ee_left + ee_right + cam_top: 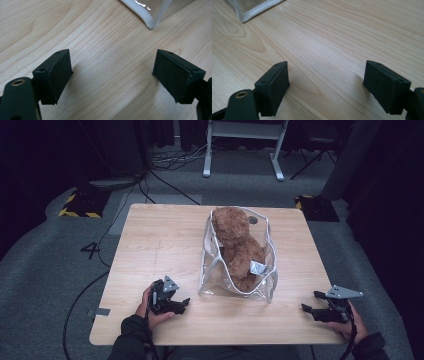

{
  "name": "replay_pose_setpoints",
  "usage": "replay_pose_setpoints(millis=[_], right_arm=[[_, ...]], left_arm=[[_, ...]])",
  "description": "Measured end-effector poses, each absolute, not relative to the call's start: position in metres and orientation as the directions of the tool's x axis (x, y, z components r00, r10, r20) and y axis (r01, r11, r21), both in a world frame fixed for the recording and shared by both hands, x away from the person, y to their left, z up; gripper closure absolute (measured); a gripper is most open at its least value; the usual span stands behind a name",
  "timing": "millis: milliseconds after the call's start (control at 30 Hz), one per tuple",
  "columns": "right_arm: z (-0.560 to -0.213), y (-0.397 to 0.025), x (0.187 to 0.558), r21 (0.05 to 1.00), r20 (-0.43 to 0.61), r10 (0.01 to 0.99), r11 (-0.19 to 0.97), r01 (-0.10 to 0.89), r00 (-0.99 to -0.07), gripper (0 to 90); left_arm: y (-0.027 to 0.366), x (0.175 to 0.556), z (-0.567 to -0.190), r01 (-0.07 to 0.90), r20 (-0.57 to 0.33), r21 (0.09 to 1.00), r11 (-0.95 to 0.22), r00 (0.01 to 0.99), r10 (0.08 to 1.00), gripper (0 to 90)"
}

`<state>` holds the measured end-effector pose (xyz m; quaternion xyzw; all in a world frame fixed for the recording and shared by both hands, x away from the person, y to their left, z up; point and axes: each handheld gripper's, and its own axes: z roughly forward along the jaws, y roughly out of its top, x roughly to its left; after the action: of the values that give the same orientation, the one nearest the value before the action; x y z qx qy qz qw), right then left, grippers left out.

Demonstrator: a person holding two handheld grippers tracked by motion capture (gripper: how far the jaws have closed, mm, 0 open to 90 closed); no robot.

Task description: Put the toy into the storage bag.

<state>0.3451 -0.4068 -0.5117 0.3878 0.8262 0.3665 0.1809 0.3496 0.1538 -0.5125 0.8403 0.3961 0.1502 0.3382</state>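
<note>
A clear plastic bag with white trim (216,275) lies on the wooden table (150,245), and a brown plush bear (239,247) sits inside it with a white tag showing. My left gripper (184,304) rests near the front edge, left of the bag, open with nothing between its jaws; the bag's white corner (150,23) lies just ahead of it. My right gripper (310,302) sits at the front right, also open and holding nothing, with the bag's other corner (245,17) at the upper left of its view.
Cables run over the grey carpet beyond the table's far and left sides. A white desk frame (242,147) stands at the back. Black floor plates with yellow stripes (80,205) sit near the far corners.
</note>
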Motion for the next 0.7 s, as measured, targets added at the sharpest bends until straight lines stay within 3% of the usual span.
replay_pose_setpoints(millis=[700], right_arm=[[-0.512, -0.4058, 0.3452, 0.74, -0.022, 0.787, 0.428, 0.519, -0.617, 15.3]], left_arm=[[0.1538, 0.3501, -0.5126, 0.563, -0.018, 0.688, -0.459, 0.645, 0.764, 15.7]])
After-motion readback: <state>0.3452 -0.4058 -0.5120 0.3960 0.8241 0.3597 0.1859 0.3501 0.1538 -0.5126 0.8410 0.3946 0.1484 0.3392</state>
